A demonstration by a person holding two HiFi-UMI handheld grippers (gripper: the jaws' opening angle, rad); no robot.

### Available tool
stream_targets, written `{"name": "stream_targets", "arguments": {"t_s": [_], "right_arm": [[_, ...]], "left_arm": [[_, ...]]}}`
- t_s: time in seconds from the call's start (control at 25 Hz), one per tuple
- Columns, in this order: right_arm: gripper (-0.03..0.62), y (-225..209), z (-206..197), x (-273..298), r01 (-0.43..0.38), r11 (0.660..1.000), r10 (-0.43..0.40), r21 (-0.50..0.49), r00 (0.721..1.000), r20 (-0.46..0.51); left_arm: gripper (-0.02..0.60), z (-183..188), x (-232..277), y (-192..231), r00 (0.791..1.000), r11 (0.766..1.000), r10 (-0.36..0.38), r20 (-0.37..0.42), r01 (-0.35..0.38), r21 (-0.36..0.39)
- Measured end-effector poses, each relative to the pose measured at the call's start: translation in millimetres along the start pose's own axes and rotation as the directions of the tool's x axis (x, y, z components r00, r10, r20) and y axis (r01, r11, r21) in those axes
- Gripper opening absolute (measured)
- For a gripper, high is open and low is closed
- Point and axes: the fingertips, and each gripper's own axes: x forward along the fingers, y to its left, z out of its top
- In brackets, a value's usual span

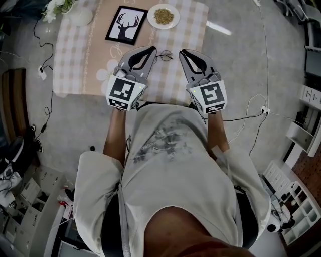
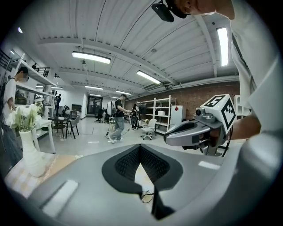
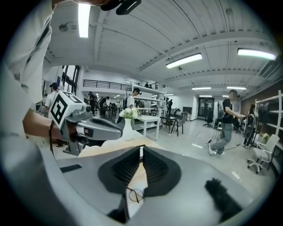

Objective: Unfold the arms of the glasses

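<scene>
- The left tool [image 1: 152, 49] and the right tool [image 1: 182, 52] are held side by side in front of the person, above the near edge of the tabletop [image 1: 75, 75].
- Both tools are pressed together: in each gripper view the pads meet at the tip, and nothing is pinched between them.
- The glasses [image 1: 164, 55] lie on the tabletop just beyond the tool tips, in the gap between them and lower than both.
- Each gripper view shows the glasses through the slit under its own pads, so both tools point over them rather than at them.
- The long axis of the glasses runs left to right, the two round lenses side by side; the arms look folded in, though they are too small to be sure.
- The left tip appears a shade nearer the glasses than the right, but either could reach; my guess is that each tool takes its own side.
- Both tools would need to spread and dip before any grip.
- Farther back stand a frame [image 1: 126, 24], a plate [image 1: 163, 16] and a vase [image 1: 80, 15], well apart from the glasses.
</scene>
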Motion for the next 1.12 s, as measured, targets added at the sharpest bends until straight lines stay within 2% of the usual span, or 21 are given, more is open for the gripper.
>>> {"name": "stream_targets", "arguments": {"t_s": [0.52, 1.12], "right_arm": [[0.060, -1.9, -31.2, 21.3, -0.055, 0.998, 0.056, 0.027, 0.996, -0.063], [0.086, -6.5, -63.8, 41.0, -0.062, 0.997, 0.068, 0.046, 0.986, -0.152]], "left_arm": [[0.018, -44.4, 26.6, -0.1, 0.991, 0.999, -0.047, -0.129, 0.044, -0.022], [0.038, -96.5, 51.4, 6.4, 0.963, 0.995, -0.104, -0.250, 0.103, -0.019]]}}
